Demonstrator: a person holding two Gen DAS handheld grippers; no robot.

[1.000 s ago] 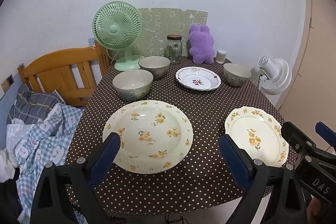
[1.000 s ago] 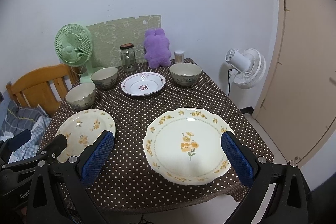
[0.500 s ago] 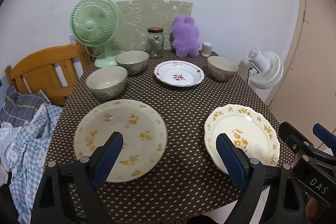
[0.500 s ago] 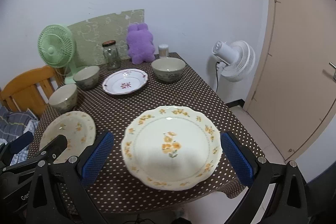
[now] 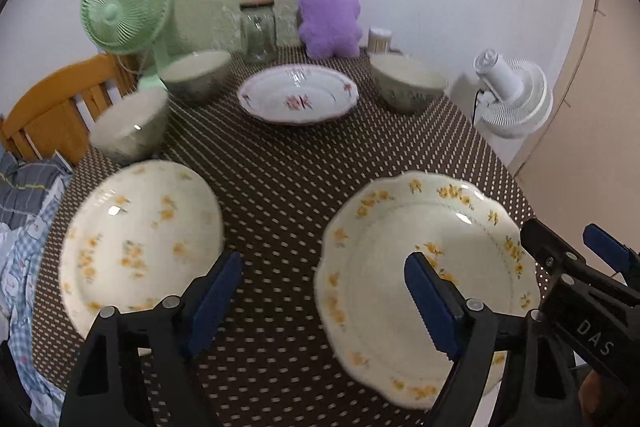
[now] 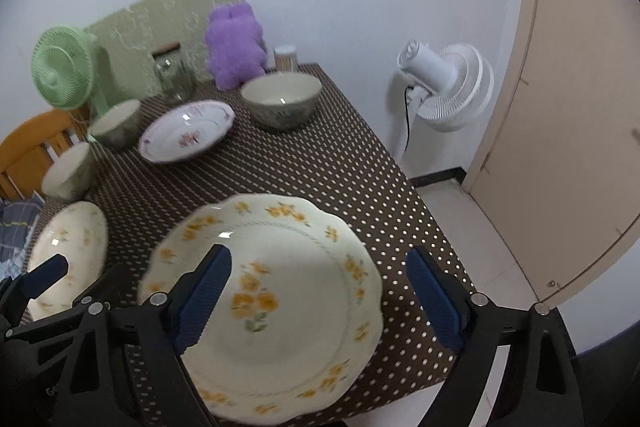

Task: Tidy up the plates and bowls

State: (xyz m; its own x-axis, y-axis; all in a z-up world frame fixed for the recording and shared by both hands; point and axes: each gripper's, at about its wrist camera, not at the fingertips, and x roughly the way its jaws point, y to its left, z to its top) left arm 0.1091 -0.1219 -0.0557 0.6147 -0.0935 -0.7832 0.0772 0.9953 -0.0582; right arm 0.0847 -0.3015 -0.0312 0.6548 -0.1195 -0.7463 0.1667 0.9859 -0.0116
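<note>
On the brown polka-dot table [image 5: 288, 187] lie two cream plates with yellow flowers: one front left [image 5: 140, 239], one scalloped front right [image 5: 424, 267], also in the right wrist view [image 6: 272, 303]. A white plate with red flowers [image 5: 298, 99] sits at the back middle. Three green-grey bowls stand left [image 5: 132, 123], back left [image 5: 196, 75] and back right [image 5: 408, 83]. My left gripper [image 5: 320, 287] is open between the two yellow plates. My right gripper [image 6: 320, 287] is open over the scalloped plate.
At the back stand a green fan [image 5: 124, 15], a glass jar [image 5: 258, 31], a purple plush toy [image 5: 330, 17] and a small container [image 5: 379, 39]. A wooden chair [image 5: 60, 107] and bedding are left. A white fan [image 5: 512, 99] and a door [image 6: 580, 107] are right.
Both grippers have moved right and closer to the table. The left gripper went from over the left plate to between the plates; the right now hangs over the scalloped plate. Both stayed open.
</note>
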